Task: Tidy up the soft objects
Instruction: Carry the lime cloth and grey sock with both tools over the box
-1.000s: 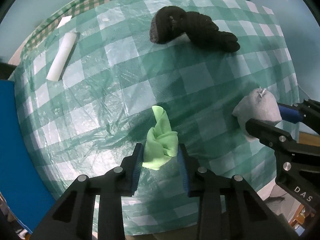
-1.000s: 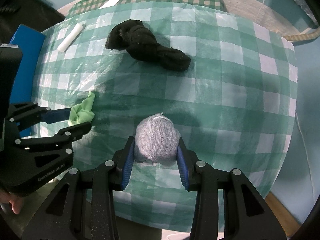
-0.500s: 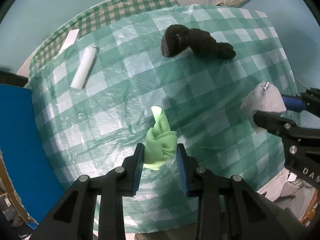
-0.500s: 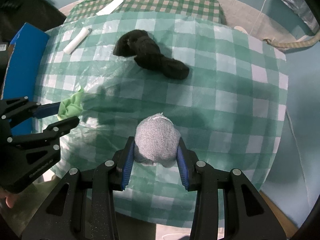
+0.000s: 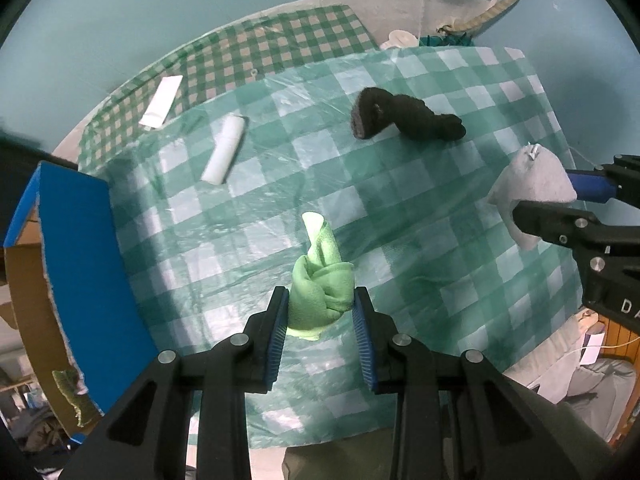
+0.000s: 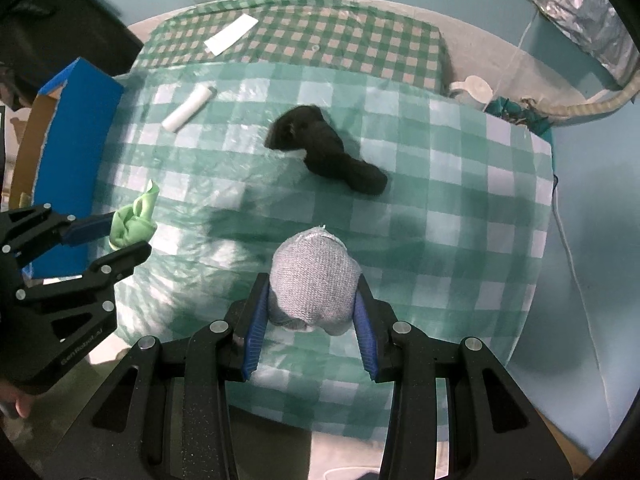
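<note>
Transport is the step I judge us to be in: both bundles are picked and hang above the checked surface [image 5: 400, 200]. My left claw [image 5: 320, 312] is clamped on the green cloth bundle [image 5: 320, 288], pads pressing both sides. My right claw [image 6: 310, 304] is closed around the grey knit bundle [image 6: 312, 276] in the same way. A black bundle [image 6: 324, 152] lies on the surface, well apart. Next, I reckon each load goes to the blue box [image 5: 80, 264] at the left edge, so I need to swing over its opening before letting go.
</note>
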Demonstrator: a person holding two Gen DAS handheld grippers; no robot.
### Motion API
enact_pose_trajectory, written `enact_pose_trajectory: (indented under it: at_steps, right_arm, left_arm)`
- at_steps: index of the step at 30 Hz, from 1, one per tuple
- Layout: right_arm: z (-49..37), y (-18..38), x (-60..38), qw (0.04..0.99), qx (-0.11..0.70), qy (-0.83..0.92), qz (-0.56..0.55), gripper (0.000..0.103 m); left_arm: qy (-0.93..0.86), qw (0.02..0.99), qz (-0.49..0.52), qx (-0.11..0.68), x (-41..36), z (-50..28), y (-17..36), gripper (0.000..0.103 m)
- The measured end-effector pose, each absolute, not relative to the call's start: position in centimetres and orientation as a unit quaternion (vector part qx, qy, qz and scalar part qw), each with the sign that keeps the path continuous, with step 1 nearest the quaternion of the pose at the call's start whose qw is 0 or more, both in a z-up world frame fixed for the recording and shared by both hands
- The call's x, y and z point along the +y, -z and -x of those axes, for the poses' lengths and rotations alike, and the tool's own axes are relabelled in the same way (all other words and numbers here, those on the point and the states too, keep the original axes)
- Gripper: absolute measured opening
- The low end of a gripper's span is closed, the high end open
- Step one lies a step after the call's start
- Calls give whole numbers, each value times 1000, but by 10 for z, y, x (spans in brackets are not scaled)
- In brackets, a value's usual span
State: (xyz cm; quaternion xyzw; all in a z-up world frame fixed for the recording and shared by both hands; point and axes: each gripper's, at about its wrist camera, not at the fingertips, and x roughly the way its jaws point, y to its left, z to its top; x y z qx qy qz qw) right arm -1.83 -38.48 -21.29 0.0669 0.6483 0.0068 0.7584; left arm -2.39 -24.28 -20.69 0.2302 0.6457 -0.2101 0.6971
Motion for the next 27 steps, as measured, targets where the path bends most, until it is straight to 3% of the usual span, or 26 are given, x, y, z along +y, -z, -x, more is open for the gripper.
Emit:
enact_pose_trajectory:
  at_steps: [27]
  right_arm:
    - [-8,162,-300,778,625,-59,-33,39]
  left_arm:
    - [170,734,-192,628,-159,7,146,32]
